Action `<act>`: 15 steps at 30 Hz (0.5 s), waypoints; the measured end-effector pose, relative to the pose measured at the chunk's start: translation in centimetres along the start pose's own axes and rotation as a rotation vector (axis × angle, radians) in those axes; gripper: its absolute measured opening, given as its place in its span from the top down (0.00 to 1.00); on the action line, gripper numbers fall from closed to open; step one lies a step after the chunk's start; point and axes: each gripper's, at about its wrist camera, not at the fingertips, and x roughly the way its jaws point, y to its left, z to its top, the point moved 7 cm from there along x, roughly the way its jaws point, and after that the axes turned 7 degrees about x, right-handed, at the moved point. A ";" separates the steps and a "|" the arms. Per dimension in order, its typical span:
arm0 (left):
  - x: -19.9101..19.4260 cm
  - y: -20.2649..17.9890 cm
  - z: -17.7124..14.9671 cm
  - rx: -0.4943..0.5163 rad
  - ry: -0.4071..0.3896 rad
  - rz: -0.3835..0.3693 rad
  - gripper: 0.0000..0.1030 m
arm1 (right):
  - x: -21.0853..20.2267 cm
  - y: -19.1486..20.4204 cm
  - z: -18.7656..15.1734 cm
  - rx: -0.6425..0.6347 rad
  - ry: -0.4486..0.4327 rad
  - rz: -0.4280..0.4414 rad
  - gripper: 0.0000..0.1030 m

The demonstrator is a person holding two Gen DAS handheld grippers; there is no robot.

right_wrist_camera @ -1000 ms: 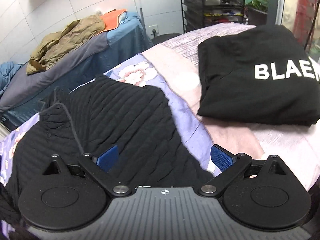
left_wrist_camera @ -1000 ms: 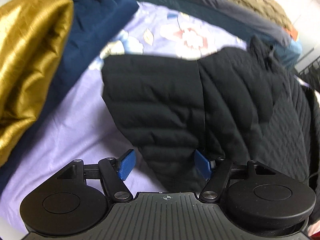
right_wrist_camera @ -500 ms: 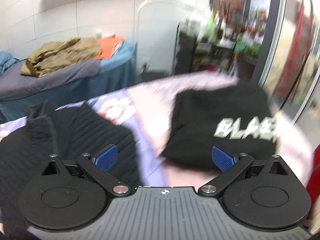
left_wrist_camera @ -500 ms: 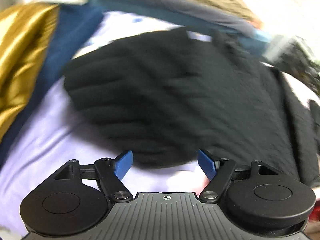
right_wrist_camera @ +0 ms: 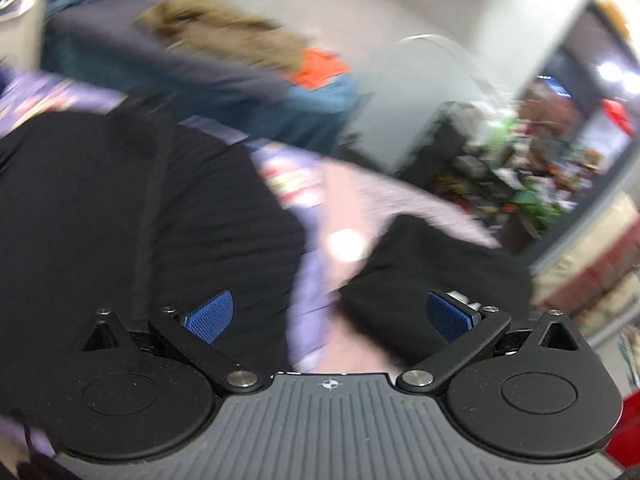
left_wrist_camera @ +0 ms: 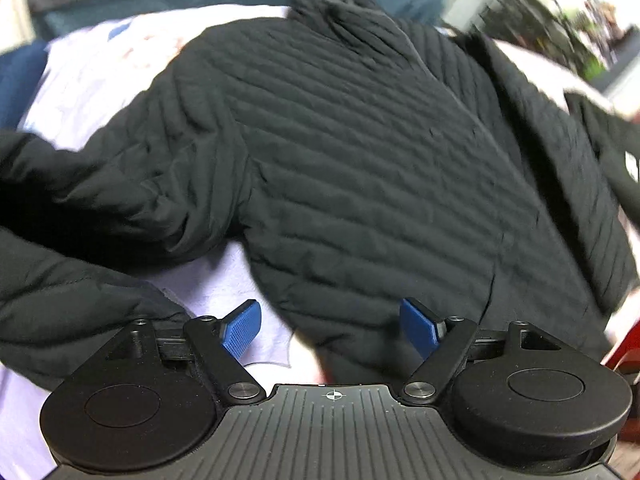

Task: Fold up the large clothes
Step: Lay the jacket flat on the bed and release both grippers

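Note:
A black quilted jacket (left_wrist_camera: pixel 360 152) lies spread on the lilac floral sheet (left_wrist_camera: pixel 100 76), collar at the far side, one sleeve reaching out to the left. My left gripper (left_wrist_camera: pixel 330 326) hovers open above the jacket's near hem, nothing between its blue pads. In the blurred right wrist view the same jacket (right_wrist_camera: pixel 132 216) fills the left half. My right gripper (right_wrist_camera: pixel 330 316) is open over the sheet between the jacket and a folded black garment (right_wrist_camera: pixel 436 264), holding nothing.
The folded black garment lies on pink bedding (right_wrist_camera: pixel 368 196) at the right. Behind stands a blue-covered surface (right_wrist_camera: pixel 224 92) with olive and orange clothes on it. A black rack (right_wrist_camera: pixel 480 148) with goods stands far right. Dark blue fabric (left_wrist_camera: pixel 20 76) shows at the left edge.
Both grippers have swung fast, leaving blurred views. The left view went from the jacket's folded left part to its whole spread body. The right view lifted toward the room. Both stayed open.

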 end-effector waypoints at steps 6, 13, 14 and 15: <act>0.7 -2.6 -0.2 0.074 0.031 -0.034 0.00 | 1.4 7.1 -4.1 -0.077 0.107 0.067 0.01; 0.8 -4.9 -1.5 0.078 0.052 -0.028 0.00 | 5.5 10.2 -6.3 -0.113 0.221 0.117 0.04; 1.0 -4.9 -1.7 0.062 0.060 -0.013 0.00 | 6.2 10.4 -6.8 -0.133 0.242 0.120 0.05; 1.1 -4.8 -1.8 0.036 0.067 -0.002 0.00 | 6.8 10.7 -7.3 -0.155 0.258 0.124 0.08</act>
